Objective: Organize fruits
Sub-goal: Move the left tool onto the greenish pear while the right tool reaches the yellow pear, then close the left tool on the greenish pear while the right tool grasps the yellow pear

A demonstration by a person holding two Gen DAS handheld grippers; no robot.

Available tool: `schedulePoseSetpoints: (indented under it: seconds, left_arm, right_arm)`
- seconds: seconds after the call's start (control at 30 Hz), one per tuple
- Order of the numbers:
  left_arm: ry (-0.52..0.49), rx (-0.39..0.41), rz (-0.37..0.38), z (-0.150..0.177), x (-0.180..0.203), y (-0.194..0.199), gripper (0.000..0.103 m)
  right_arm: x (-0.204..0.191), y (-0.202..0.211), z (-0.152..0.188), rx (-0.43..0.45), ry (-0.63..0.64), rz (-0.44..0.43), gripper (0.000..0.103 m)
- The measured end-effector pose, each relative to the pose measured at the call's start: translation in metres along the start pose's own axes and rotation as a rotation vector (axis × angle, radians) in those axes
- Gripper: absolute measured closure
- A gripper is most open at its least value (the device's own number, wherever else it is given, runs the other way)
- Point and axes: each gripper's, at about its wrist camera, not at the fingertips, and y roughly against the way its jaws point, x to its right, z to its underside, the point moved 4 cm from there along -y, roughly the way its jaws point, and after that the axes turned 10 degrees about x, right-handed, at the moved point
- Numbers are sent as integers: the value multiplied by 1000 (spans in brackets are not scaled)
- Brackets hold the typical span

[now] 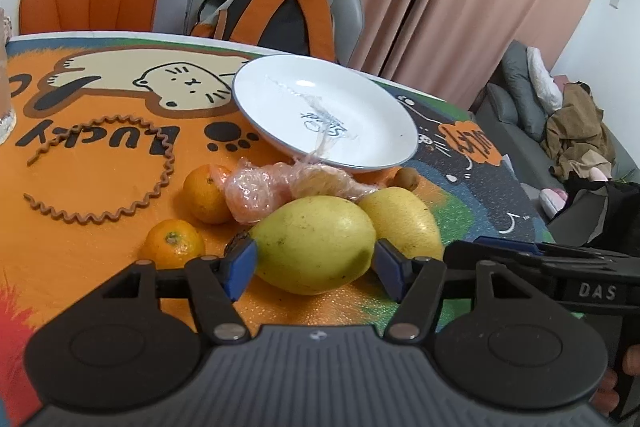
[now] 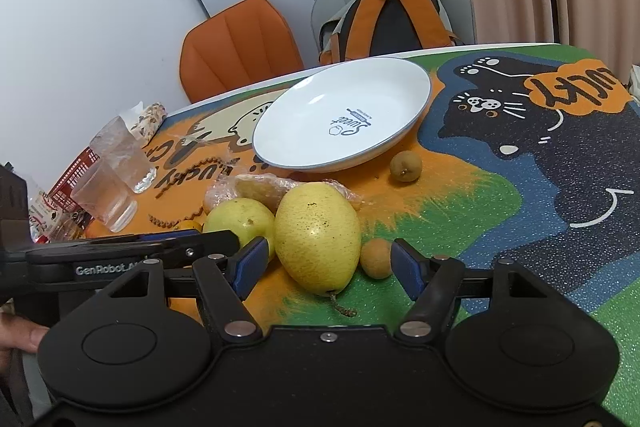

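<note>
the left gripper (image 1: 316, 265) brackets one large yellow oval fruit (image 1: 314, 245), fingers spread wide. the right gripper (image 2: 326, 265), equally agape, flanks its paler yellow twin (image 2: 318, 237) before the white round plate (image 2: 304, 131).

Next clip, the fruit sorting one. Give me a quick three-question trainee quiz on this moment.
1. True or false: the white plate already holds fruit.
2. Which claw brackets which yellow fruit?
3. Multiple choice: the small brown fruits number A) none B) two C) five.

Key:
1. False; it is bare.
2. The left claw, open, has the nearer yellow fruit between its fingers; the right claw, open, has the other yellow fruit and a small brown fruit between its own.
3. B; the second brown fruit lies by the plate.
</note>
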Motion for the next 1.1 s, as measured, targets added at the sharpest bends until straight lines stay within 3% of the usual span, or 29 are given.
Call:
schedulePoseSetpoints:
  seconds: [0.27,0.6,0.9,1.1]
  left_arm:
    - [-16,-1,-11,-2,0,-14,26]
    - [-99,4,-17,-7,8,-26,25]
    - [-49,-24,42,-4,-4,-31,22]
    - [-42,-37,38,1,-9,-28,23]
  right_arm:
    - [3,-9,-3,-12,3,-5,35]
    - [4,-19,-5,-39,6,-20,35]
    - [-1,-32,-4,-63,22,-38,33]
    - [-3,-39,-6,-54,39,-59,31]
